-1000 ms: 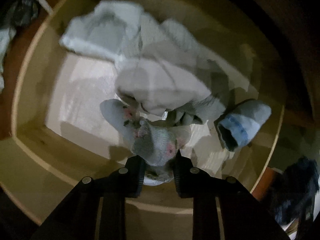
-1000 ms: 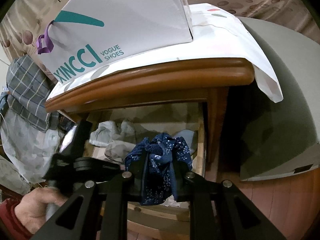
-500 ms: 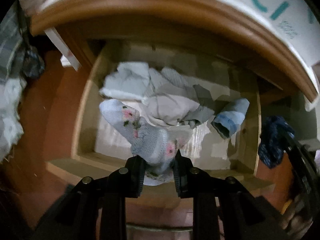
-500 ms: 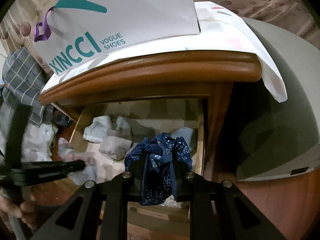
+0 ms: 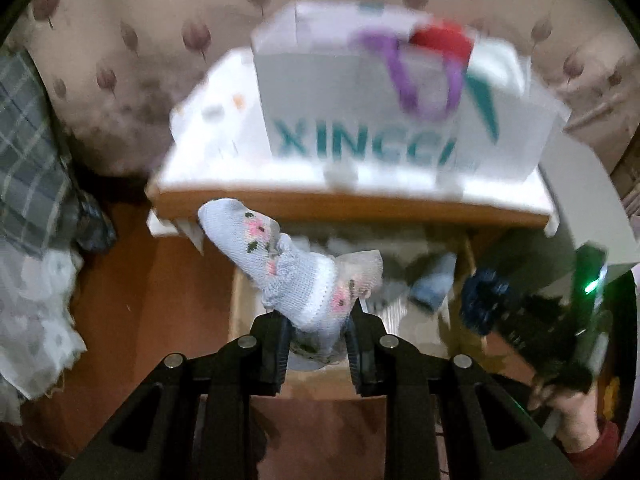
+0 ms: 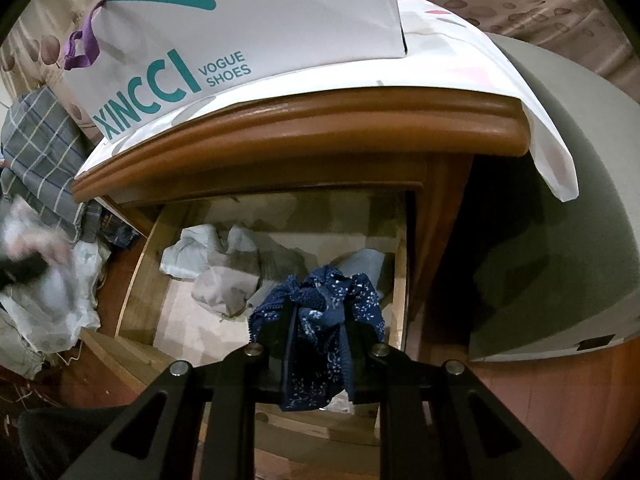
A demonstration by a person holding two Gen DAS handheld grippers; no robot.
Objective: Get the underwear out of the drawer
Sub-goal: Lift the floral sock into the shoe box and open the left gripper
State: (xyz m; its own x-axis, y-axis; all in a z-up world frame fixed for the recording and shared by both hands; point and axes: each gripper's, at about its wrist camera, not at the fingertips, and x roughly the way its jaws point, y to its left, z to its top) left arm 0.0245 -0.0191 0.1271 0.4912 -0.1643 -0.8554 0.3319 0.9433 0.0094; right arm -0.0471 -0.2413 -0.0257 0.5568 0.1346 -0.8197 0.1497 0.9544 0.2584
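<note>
Left tool [image 5: 316, 334]: clenched on a pale floral knit piece [image 5: 294, 276], above the drawer [image 6: 138, 296] front.
Right tool [image 6: 318, 354]: clamped on navy dotted underwear [image 6: 320, 320] (bunched), over the drawer's right side.
Drawer: open, pale garments [image 6: 218, 264] inside.

shoe bag [image 5: 400, 120]: blurred | drawer [image 5: 440, 280]: contents smeared, front hidden

Shopping bag [image 6: 248, 20] sits on the nightstand [image 6: 304, 136] top. Open drawer [image 6: 136, 280] below holds crumpled garments [image 6: 224, 264] at its back left. Plaid cloth [image 6: 36, 148] lies left of nightstand.
</note>
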